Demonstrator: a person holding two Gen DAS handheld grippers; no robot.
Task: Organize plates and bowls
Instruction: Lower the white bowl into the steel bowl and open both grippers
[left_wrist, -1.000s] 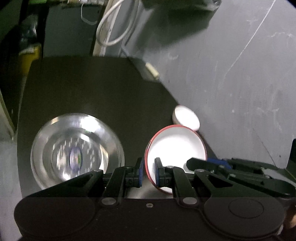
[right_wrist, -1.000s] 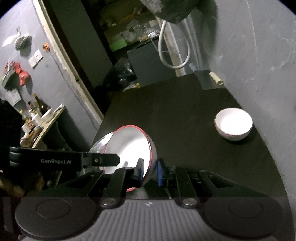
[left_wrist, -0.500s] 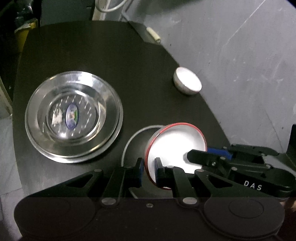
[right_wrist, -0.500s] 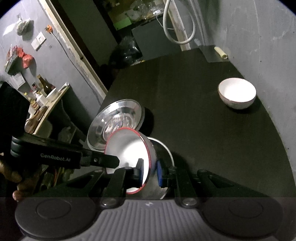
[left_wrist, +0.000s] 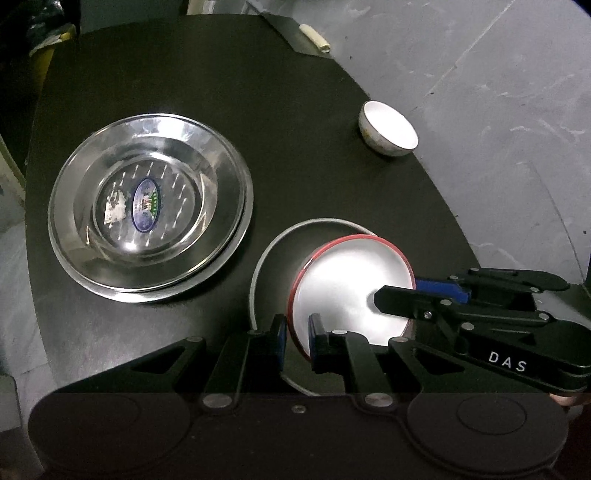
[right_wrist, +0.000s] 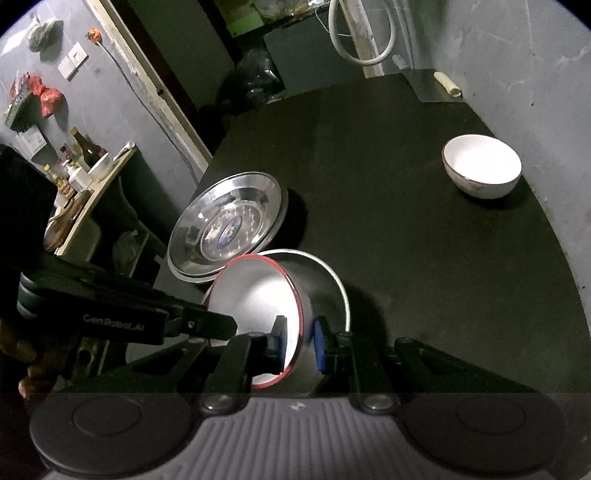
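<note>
A red-rimmed white bowl (left_wrist: 351, 295) is held tilted over a dark plate with a white rim (left_wrist: 273, 247) on the black table. My left gripper (left_wrist: 297, 338) is shut on the bowl's near rim. My right gripper (right_wrist: 300, 343) is shut on the opposite rim of the same bowl (right_wrist: 258, 306); its arm also shows in the left wrist view (left_wrist: 480, 317). A stack of steel plates (left_wrist: 147, 206) lies to the left. A small white bowl (left_wrist: 388, 129) stands near the wall.
The black table (left_wrist: 221, 92) ends at a rounded edge against a grey wall (left_wrist: 498, 92). A small cream roll (left_wrist: 314, 35) lies at the far corner. A side shelf with bottles (right_wrist: 74, 162) stands beyond the table's left edge.
Both grippers have lifted and pulled back with the red-rimmed bowl. The steel plates, the dark plate under the bowl and the small white bowl have come fully into view.
</note>
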